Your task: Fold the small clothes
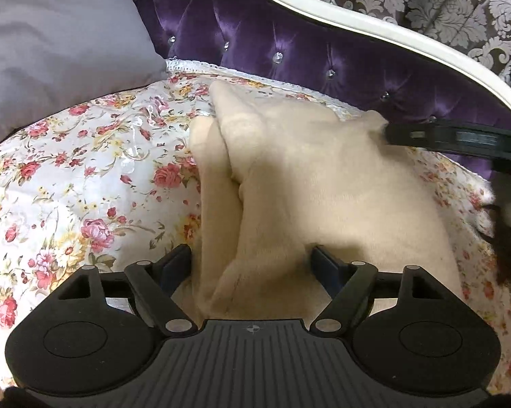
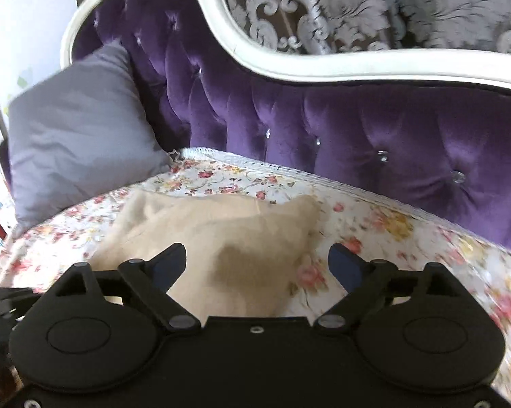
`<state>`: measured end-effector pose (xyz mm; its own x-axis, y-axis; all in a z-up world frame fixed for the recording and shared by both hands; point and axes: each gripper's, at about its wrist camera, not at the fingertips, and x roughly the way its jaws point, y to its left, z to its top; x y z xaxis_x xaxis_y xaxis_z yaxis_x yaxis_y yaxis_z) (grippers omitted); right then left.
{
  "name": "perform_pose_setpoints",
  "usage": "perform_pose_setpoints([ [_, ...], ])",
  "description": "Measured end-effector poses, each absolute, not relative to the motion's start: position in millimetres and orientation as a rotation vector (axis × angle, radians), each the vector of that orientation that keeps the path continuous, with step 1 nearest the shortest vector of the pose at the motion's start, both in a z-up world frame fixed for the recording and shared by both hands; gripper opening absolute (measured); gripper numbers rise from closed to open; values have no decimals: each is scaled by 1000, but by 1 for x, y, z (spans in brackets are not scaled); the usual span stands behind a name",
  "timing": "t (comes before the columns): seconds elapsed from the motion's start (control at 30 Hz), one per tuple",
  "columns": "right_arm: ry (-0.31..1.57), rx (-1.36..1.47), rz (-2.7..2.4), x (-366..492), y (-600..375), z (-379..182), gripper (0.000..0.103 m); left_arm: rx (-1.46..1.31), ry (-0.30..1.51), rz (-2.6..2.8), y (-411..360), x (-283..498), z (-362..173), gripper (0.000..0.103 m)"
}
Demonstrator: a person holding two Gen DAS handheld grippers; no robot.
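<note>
**Both grippers spread wide over the cream garment**

Left gripper (image 1: 252, 261) first: its two dark, blue-padded fingers (image 1: 179, 260) stand wide apart, and a raised ridge of the soft cream fleece garment (image 1: 289, 183) runs straight through the gap between them. Neither pad is pinching; the cloth simply sits between the tips, and whether it brushes the inner faces cannot be told. Ahead of the fingers the fleece fans out in thick rolled folds, one lobe to the left of the ridge and a broader flat panel to the right of it.

At the far right corner of that panel, well ahead of the left fingers, a black finger of the right gripper (image 1: 435, 136) reaches in and meets the cloth edge; whether it is actually touching is hard to say.

Over to the right wrist view: the right gripper (image 2: 257, 261) is also spread wide, nothing clamped. The cream garment (image 2: 214, 238) lies below and ahead of the left-hand finger (image 2: 170, 261), while the right-hand finger hangs over the white quilted cover printed with pink and yellow roses (image 2: 391, 231).

Beyond the fingers, that floral cover (image 1: 85, 176) spreads under everything. Far left ahead sits a plain grey-lilac cushion (image 1: 58, 44) (image 2: 78, 142). Behind it all rises the purple button-tufted velvet sofa back (image 1: 289, 44) (image 2: 374, 129) with its curved white frame (image 2: 289, 64).
</note>
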<state>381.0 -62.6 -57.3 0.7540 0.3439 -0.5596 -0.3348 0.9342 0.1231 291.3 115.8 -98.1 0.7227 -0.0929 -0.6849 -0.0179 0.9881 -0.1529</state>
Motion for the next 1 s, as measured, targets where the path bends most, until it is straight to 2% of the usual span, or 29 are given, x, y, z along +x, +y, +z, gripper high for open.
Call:
perform_pose_setpoints([
  [0.1, 695, -31, 282, 415, -56, -80, 92, -161, 754, -41, 114, 292, -99, 77],
  [0.13, 725, -39, 264, 424, -57, -89, 94, -163, 754, -42, 114, 292, -99, 77],
  [0.17, 732, -16, 264, 430, -61, -95, 102, -162, 756, -43, 114, 292, -99, 77],
  [0.37, 752, 151, 297, 427, -83, -96, 102, -170, 799, -77, 120, 298, -81, 74],
  [0.57, 709, 316, 357, 399, -106, -81, 102, -136, 657, -65, 122, 328, -29, 74],
  [0.77, 751, 302, 386, 381, -95, -89, 102, -117, 757, 32, 130, 400, -52, 74],
  [0.83, 771, 250, 368, 374, -89, -97, 102, -90, 833, 85, 136, 417, -71, 79],
  [0.87, 747, 226, 369, 368, -88, -99, 102, -117, 828, 84, 143, 418, -77, 87],
  [0.9, 739, 203, 366, 363, -86, -100, 102, -160, 829, 97, 150, 420, -80, 91],
  [1.0, 723, 187, 359, 349, -88, -101, 102, -236, 831, 104, 164, 419, -86, 94],
])
